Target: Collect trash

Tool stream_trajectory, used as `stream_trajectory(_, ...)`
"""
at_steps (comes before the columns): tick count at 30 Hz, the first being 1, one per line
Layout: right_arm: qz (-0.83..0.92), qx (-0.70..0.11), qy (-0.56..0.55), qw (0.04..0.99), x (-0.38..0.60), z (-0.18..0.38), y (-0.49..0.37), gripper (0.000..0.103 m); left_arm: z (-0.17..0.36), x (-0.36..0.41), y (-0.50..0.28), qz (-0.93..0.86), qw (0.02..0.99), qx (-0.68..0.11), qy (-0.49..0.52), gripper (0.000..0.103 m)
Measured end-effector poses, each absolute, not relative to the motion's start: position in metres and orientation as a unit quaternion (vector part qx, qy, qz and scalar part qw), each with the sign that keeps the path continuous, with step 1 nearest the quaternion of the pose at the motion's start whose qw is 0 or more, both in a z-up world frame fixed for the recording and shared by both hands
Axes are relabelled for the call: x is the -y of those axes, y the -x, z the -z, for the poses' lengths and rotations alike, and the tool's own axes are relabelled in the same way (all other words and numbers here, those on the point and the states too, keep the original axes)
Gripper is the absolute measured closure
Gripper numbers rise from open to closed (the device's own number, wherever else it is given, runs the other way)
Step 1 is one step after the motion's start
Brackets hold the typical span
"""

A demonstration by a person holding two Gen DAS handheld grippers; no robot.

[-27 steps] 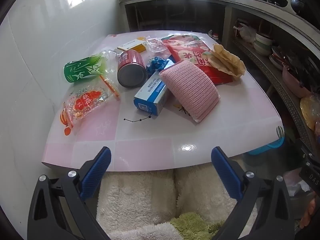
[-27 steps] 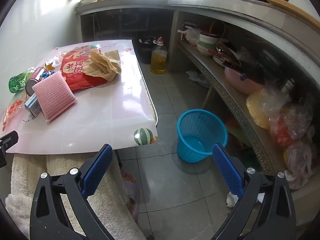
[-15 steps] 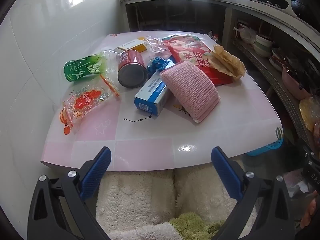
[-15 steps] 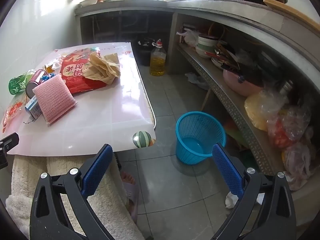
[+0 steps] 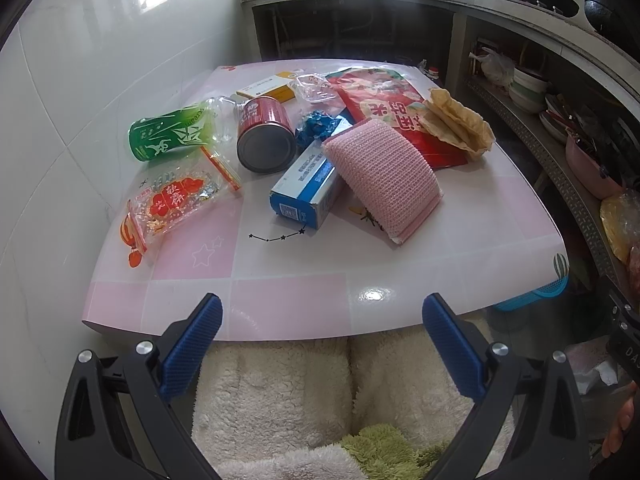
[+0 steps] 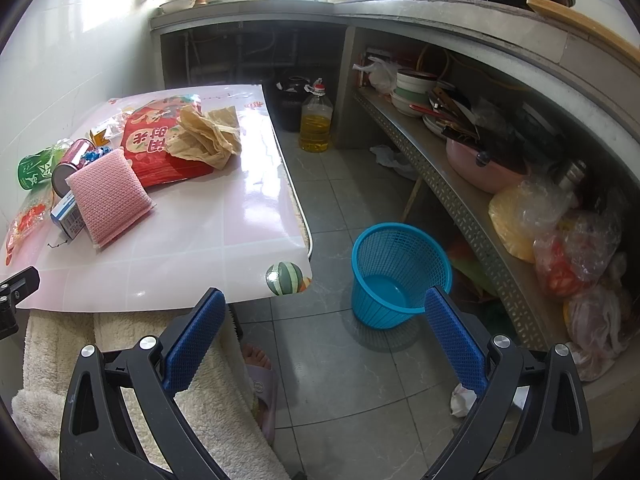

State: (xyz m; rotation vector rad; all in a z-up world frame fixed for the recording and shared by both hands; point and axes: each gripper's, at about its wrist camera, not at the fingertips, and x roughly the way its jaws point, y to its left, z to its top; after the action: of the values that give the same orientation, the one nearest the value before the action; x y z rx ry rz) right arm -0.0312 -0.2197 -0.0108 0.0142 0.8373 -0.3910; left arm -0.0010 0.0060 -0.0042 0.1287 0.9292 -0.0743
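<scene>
Trash lies on the pink table (image 5: 280,300): a green bottle (image 5: 172,134), a red can (image 5: 264,134), a red snack wrapper (image 5: 172,204), a blue box (image 5: 308,190), a pink scouring pad (image 5: 384,178), a large red bag (image 5: 392,108) and crumpled brown paper (image 5: 456,122). My left gripper (image 5: 322,340) is open and empty before the table's near edge. My right gripper (image 6: 326,328) is open and empty above the floor, to the right of the table (image 6: 200,248). A blue mesh basket (image 6: 400,272) stands on the floor beside the table.
A concrete counter with a cluttered lower shelf (image 6: 460,184) runs along the right. An oil bottle (image 6: 316,120) stands on the floor at the back. A white wall (image 5: 60,80) borders the table's left side. Fluffy white fabric (image 5: 288,396) lies below my grippers.
Both views have shifted only slightly. The right gripper has drifted a little; the table and basket sit marginally differently in its view. Nothing was picked up.
</scene>
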Motion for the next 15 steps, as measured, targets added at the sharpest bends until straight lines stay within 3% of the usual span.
stream_trajectory(15, 0.188, -0.403, -0.006, 0.896, 0.2185, 0.0109, 0.0313, 0.008, 0.0071, -0.0051, 0.0007, 0.032, 0.890, -0.451, -0.064, 0.005)
